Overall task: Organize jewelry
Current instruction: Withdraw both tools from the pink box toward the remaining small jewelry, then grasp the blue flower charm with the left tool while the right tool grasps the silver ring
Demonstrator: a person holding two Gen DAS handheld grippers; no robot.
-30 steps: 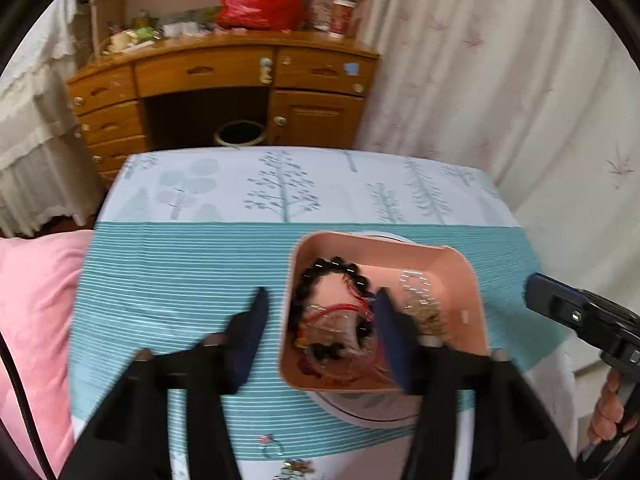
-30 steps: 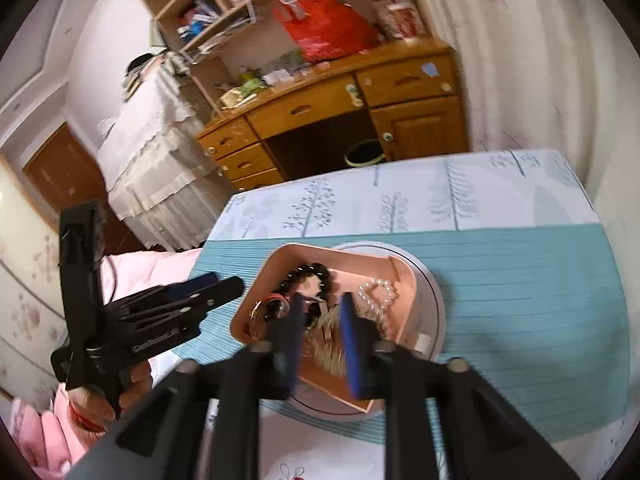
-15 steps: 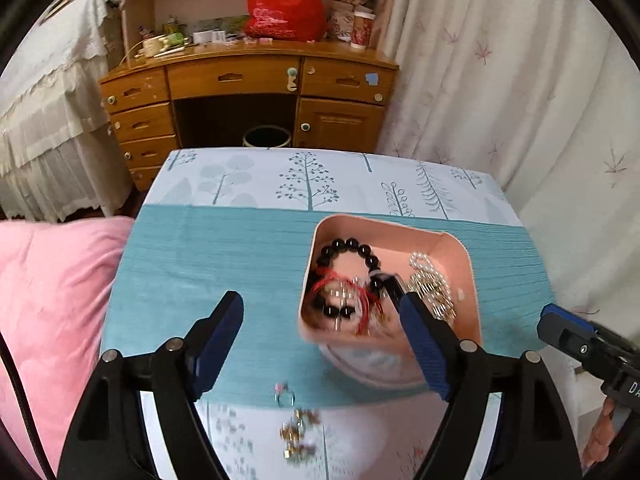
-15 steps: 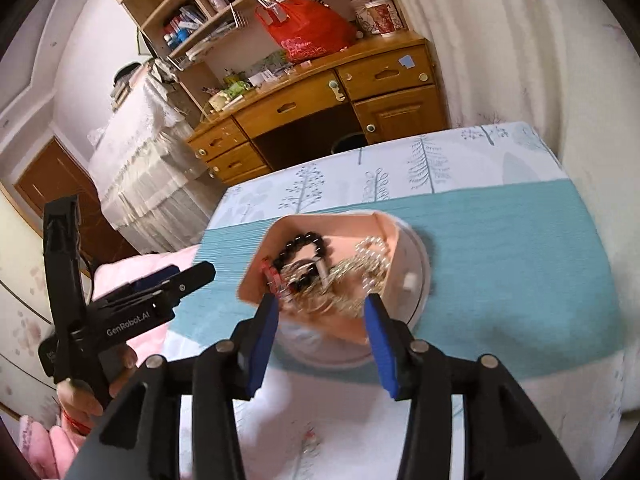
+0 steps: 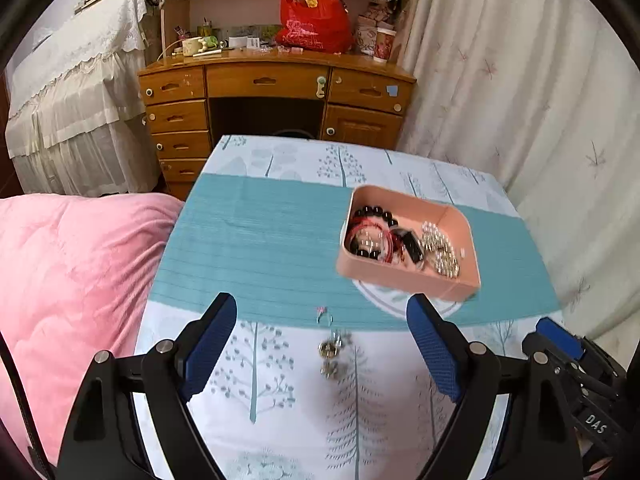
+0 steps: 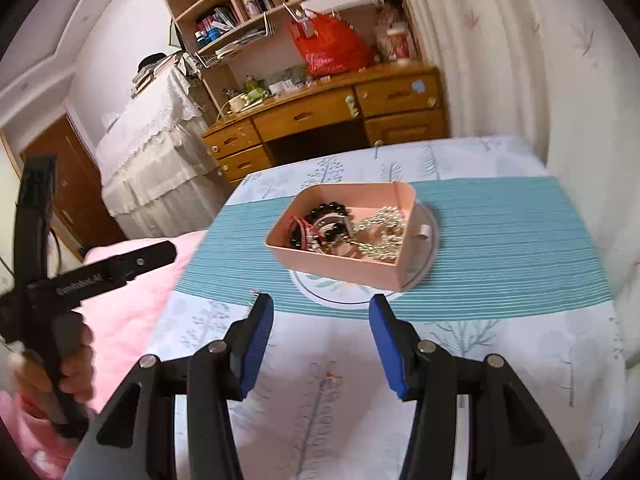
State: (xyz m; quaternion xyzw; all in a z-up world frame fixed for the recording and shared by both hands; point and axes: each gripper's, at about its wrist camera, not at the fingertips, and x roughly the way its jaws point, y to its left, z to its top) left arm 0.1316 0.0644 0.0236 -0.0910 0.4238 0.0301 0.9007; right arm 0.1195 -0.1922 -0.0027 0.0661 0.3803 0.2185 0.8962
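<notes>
The left gripper (image 5: pixel 322 342) hovers above the tabletop (image 5: pixel 260 248) with its blue-padded fingers (image 5: pixel 210 344) spread wide apart and nothing between them. Ahead of the right-hand finger sits a shallow pink rectangular plastic tray (image 5: pixel 404 276), resting on a round white plate (image 5: pixel 380 300) laid on the teal striped band of the tree-printed tablecloth. Inside the tray lie a black bead bracelet (image 5: pixel 372 213), red cord bracelets (image 5: pixel 370 236) and a heap of pearl-and-silver chains (image 5: pixel 440 250), tangled together. Between the fingers, just past their tips, a small ring with a pink stone (image 5: pixel 323 314) lies on the edge of the teal band, and just nearer the fingers a little cluster of gold-coloured trinkets (image 5: pixel 331 354), blurred, rests on the white cloth.

The right gripper (image 6: pixel 322 340) likewise has its blue fingers (image 6: pixel 256 344) parted and empty; the tray (image 6: pixel 340 268) lies ahead of them, slightly toward the right finger. A pink quilt (image 5: pixel 68 280) lies left of the tabletop.
</notes>
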